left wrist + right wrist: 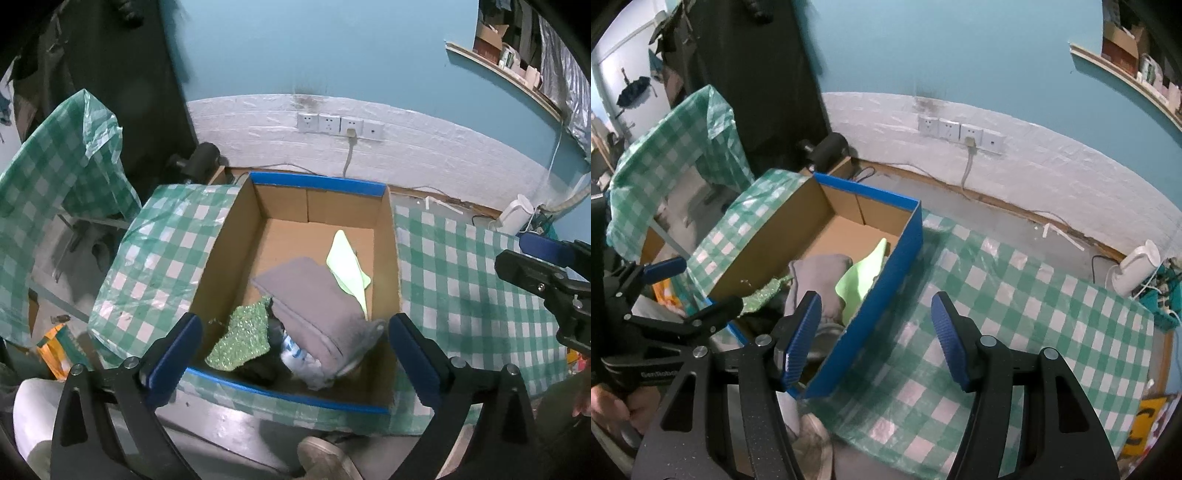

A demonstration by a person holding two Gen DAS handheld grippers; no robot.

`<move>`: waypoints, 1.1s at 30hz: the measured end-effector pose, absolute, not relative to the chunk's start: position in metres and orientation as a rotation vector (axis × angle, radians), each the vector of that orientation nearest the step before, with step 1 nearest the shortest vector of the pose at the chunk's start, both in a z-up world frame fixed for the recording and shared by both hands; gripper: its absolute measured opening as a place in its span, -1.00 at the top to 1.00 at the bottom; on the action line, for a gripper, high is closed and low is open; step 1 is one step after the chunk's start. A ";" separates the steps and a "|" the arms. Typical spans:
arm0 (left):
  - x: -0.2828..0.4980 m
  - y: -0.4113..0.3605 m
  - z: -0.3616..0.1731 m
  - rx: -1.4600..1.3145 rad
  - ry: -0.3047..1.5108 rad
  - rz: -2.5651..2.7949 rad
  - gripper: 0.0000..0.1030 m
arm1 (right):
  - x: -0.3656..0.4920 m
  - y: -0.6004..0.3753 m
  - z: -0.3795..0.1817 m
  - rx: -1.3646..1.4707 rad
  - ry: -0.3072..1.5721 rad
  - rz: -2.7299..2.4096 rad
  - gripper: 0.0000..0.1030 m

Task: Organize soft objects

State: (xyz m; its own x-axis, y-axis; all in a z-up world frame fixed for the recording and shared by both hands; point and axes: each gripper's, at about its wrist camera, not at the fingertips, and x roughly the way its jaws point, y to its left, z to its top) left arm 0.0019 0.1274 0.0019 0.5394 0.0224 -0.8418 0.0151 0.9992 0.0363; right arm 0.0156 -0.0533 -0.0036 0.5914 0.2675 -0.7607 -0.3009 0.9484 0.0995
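Observation:
A cardboard box with blue outer walls (391, 240) (886, 258) stands on a green-checked tablecloth (461, 280) (1015, 306). Inside lie a folded grey cloth (314, 302) (820, 269), a light green cloth (349, 267) (860, 277), a sparkly green cloth (242, 341) (764, 293), a dark item (258, 365) and a white-and-blue item (299, 358). My left gripper (295, 354) is open and empty over the box's near end. My right gripper (877, 336) is open and empty, above the box's right wall. It also shows in the left wrist view (546, 269), at the right edge.
A white wall with sockets (340, 125) and a plugged cable runs behind the table. A white kettle (515, 216) (1137, 266) stands at the table's far right. A second checked cover (55, 158) is draped at left. A shoe (325, 458) shows below.

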 end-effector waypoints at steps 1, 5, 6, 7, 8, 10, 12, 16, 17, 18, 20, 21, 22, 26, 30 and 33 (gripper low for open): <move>0.001 0.127 0.003 0.035 1.002 0.002 -0.97 | 0.014 -0.054 -0.002 -0.045 0.871 0.330 -0.19; -0.003 0.123 0.006 0.052 0.982 0.000 -0.97 | 0.009 -0.056 0.003 -0.051 0.852 0.328 -0.19; -0.003 0.121 0.006 0.067 0.975 0.007 -0.97 | 0.008 -0.057 0.005 -0.047 0.847 0.329 -0.19; -0.003 0.119 0.006 0.086 0.972 0.016 -0.97 | 0.008 -0.059 0.006 -0.042 0.843 0.332 -0.19; -0.003 0.117 0.005 0.103 0.974 0.023 -0.97 | 0.008 -0.060 0.007 -0.040 0.841 0.333 -0.19; -0.003 0.114 0.003 0.115 0.974 0.022 -0.97 | 0.006 -0.061 0.008 -0.043 0.832 0.326 -0.19; -0.002 0.113 0.003 0.121 0.976 0.022 -0.97 | 0.006 -0.061 0.008 -0.052 0.829 0.321 -0.19; -0.002 0.112 0.002 0.122 0.978 0.022 -0.97 | 0.005 -0.062 0.005 -0.044 0.842 0.329 -0.19; -0.002 0.112 0.002 0.123 0.979 0.022 -0.97 | 0.005 -0.062 0.004 -0.043 0.845 0.329 -0.20; -0.002 0.112 0.002 0.122 0.978 0.021 -0.97 | 0.005 -0.062 0.004 -0.044 0.848 0.329 -0.20; -0.002 0.111 0.002 0.124 0.976 0.023 -0.97 | 0.005 -0.063 0.003 -0.043 0.850 0.329 -0.20; -0.002 0.111 0.001 0.127 0.977 0.024 -0.97 | 0.005 -0.063 0.003 -0.041 0.852 0.328 -0.20; -0.002 0.111 0.001 0.129 0.978 0.024 -0.97 | 0.005 -0.062 0.003 -0.042 0.853 0.329 -0.20; -0.002 0.111 0.000 0.129 0.980 0.021 -0.97 | 0.005 -0.063 0.001 -0.046 0.855 0.332 -0.20; -0.003 0.112 -0.001 0.131 0.981 0.021 -0.97 | 0.005 -0.063 0.001 -0.046 0.854 0.334 -0.20; -0.004 0.114 -0.001 0.130 0.979 0.023 -0.97 | 0.005 -0.062 -0.001 -0.046 0.855 0.336 -0.20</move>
